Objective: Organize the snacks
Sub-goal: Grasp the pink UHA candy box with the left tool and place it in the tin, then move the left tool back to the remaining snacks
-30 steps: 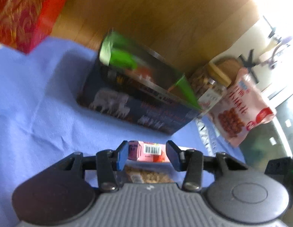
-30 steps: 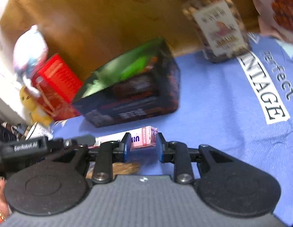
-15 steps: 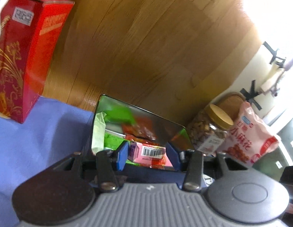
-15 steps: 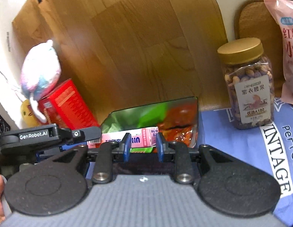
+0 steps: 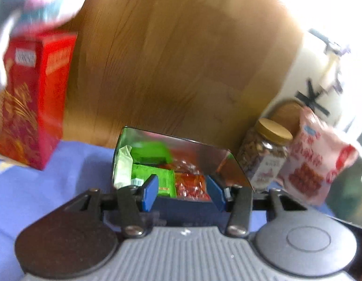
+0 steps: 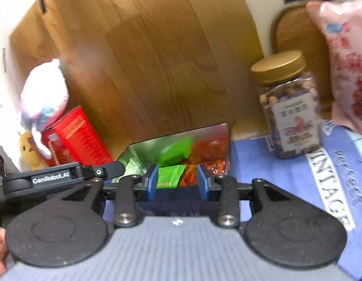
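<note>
Both grippers have let go of the pink box they carried a second ago; it no longer shows between either pair of jaws. Left gripper [image 5: 182, 190] and right gripper [image 6: 177, 181] stand parted and hold nothing, poised at the near edge of the open tin [image 5: 181, 201]. Past the jaws lie green packets [image 6: 170, 175] and red packets [image 5: 191, 185]; their print is blurred. "GenRobot.AI" reads left of the right jaws. Rightward, the nut jar [image 6: 291, 114] stands on the blue cloth [image 6: 251, 164] marked "perfect".

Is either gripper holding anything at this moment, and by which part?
Nothing is held. The left gripper and right gripper are both open, poised over the tin.
</note>
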### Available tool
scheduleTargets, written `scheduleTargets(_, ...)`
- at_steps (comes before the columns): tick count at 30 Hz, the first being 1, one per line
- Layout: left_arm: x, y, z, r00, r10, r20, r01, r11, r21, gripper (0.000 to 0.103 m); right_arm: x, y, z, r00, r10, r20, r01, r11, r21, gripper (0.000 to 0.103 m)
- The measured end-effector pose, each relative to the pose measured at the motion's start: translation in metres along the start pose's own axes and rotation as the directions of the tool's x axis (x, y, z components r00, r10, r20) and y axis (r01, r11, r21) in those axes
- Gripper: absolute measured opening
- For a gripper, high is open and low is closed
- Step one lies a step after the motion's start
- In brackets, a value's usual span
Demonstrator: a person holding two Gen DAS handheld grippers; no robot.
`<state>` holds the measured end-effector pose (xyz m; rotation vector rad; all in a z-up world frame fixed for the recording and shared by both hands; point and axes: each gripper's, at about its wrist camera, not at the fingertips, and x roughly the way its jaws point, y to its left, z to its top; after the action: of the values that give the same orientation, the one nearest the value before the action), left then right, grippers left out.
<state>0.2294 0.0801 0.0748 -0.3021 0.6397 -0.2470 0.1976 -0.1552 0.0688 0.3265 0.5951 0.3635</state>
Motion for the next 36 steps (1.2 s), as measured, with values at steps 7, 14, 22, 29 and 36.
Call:
scheduleTargets(7, -0.054, -0.040, -0.050, 0.997, 0.072, 0.039, -0.077, 0.986, 0.150, 0.047, -0.074, 0.020, -0.057, 0.997, -0.025, 0.074, 0.027, 0.999, -0.028, 0.040)
scheduleTargets(14, -0.084, -0.059, -0.093, 0.987, 0.149, 0.054, -0.156, 0.968, 0.197, 0.052, -0.104, 0.018, -0.095, 0.997, -0.035, 0.065, 0.034, 0.999, 0.014, 0.040)
scheduleTargets(22, -0.100, -0.065, -0.120, 0.972, 0.223, 0.067, -0.233, 0.945, 0.229, 0.055, -0.124, 0.022, -0.117, 0.998, -0.024, 0.060, 0.021, 0.998, 0.064, 0.040)
scheduleTargets(29, -0.102, -0.061, -0.124, 0.967, 0.244, 0.069, -0.254, 0.938, 0.237, 0.057, -0.133, 0.025, -0.123, 0.997, -0.020, 0.074, 0.015, 0.997, 0.081, 0.040)
scheduleTargets(36, -0.105, -0.040, -0.123, 0.968, 0.244, 0.062, -0.252, 0.946, 0.202, 0.058, -0.134, 0.009, -0.131, 0.996, -0.059, 0.074, 0.050, 0.991, 0.127, 0.040)
